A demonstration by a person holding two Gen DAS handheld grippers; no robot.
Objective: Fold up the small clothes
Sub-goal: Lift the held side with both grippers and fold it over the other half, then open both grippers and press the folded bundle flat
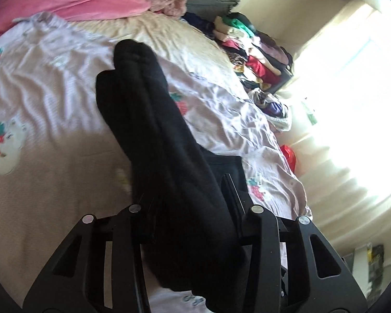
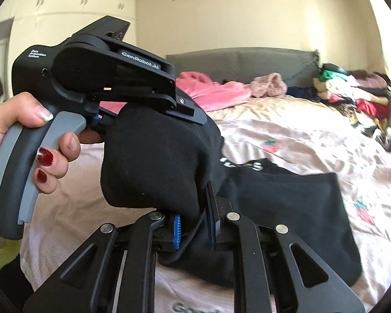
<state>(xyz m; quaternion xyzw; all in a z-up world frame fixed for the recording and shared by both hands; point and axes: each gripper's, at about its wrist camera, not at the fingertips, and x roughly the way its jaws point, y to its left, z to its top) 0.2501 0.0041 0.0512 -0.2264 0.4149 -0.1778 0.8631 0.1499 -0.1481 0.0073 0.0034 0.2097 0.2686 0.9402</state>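
The black socks (image 1: 148,120) are off the bed (image 1: 52,83), held in the air between both grippers. In the left wrist view the bundle runs long and narrow, straight out from the left gripper (image 1: 187,206) along the line of its fingers, with the rounded toe ends farthest from the gripper and over the strawberry-print cover. The bulk of the fabric lies between the two fingers and hides the left one — so whether they are clenched on it or only cradle it, I cannot tell.

In the right wrist view the right gripper (image 2: 195,221) has its blue-padded fingers (image 2: 176,230) drawn in on a fold of the socks (image 2: 153,161), grasping it from below, while the left gripper (image 2: 148,96) sits on top of the same bundle, held by the person's left hand (image 2: 26,135). Both tools are on the socks, so neither is nearer; the right one has the plainer hold.

Past the socks, farther from the right gripper, a black garment with white lettering (image 2: 286,198) lies flat on the bed — possibly already folded.

No container shows clearly. Beyond the socks, at the bed's far corner by the grey headboard (image 2: 247,62), a mixed pile of clothes (image 2: 352,91) sits heaped, and pink garments (image 2: 211,88) lie along the headboard.
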